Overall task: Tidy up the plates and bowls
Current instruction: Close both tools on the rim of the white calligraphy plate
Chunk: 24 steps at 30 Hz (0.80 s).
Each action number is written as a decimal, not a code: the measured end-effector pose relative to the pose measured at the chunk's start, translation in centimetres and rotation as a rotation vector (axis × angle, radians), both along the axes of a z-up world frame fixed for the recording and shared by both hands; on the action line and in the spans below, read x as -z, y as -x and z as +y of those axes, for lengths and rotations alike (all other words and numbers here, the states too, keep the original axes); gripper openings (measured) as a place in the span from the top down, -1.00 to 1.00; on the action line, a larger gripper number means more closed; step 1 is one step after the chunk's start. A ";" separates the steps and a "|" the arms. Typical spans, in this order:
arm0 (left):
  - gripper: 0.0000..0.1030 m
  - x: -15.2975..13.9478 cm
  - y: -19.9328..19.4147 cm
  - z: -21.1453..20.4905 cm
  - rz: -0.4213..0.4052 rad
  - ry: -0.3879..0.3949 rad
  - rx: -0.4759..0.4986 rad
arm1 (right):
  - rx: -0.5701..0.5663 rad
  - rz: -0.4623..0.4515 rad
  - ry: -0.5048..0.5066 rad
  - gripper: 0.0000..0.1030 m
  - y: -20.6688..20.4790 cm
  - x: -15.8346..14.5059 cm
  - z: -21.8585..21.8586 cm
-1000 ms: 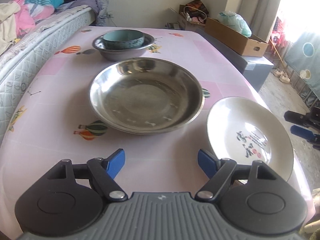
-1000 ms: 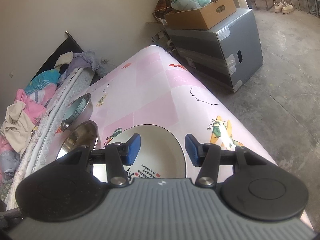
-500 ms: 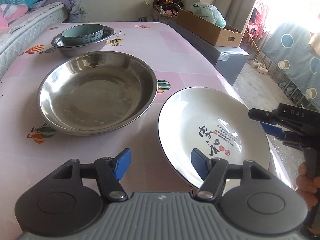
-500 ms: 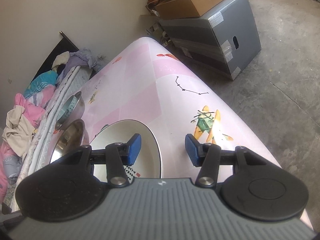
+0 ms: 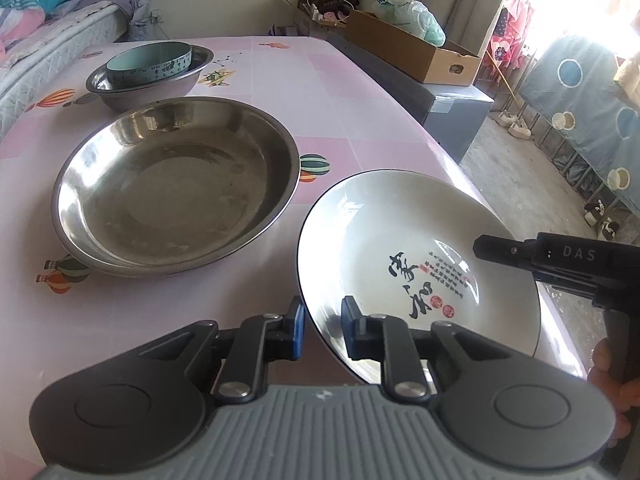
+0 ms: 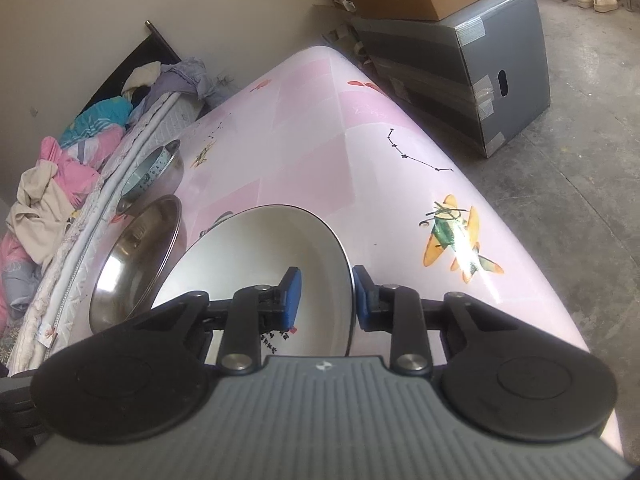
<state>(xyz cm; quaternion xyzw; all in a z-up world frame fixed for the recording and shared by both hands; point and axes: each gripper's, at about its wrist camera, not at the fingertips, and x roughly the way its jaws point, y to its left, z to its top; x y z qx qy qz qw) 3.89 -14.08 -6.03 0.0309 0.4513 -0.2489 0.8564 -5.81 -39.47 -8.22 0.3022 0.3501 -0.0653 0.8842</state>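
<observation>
A pink patterned tablecloth (image 5: pixel 248 80) covers the table beside a bed (image 5: pixel 48 48). Both the left gripper (image 5: pixel 322 330) and right gripper (image 6: pixel 327 292) have just closed, clamping the white plate's (image 5: pixel 384 240) opposite rims.

The letters "DAS" appear in pale print on the black body of the right gripper (image 5: pixel 576 258), which reaches in over the right edge of the white plate (image 5: pixel 384 232). Inside the plate, toward that gripper, are two large black brush-style Chinese characters, columns of tiny red characters beside them, and small red seal marks below; none of these is sharp enough to read. In the right wrist view only a sliver of this print shows, unreadable.
</observation>
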 end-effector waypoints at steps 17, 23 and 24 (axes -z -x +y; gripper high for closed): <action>0.61 -1.3 2.5 6.9 0.019 0.024 0.004 | -0.084 0.073 -0.023 0.44 3.1 -1.0 5.3; 0.61 -1.2 3.2 8.0 0.031 0.043 -0.001 | -0.113 0.089 -0.011 0.44 3.6 -1.2 7.1; 0.61 -1.1 3.2 8.0 0.036 0.040 -0.003 | -0.112 0.088 -0.013 0.44 3.7 -1.2 7.1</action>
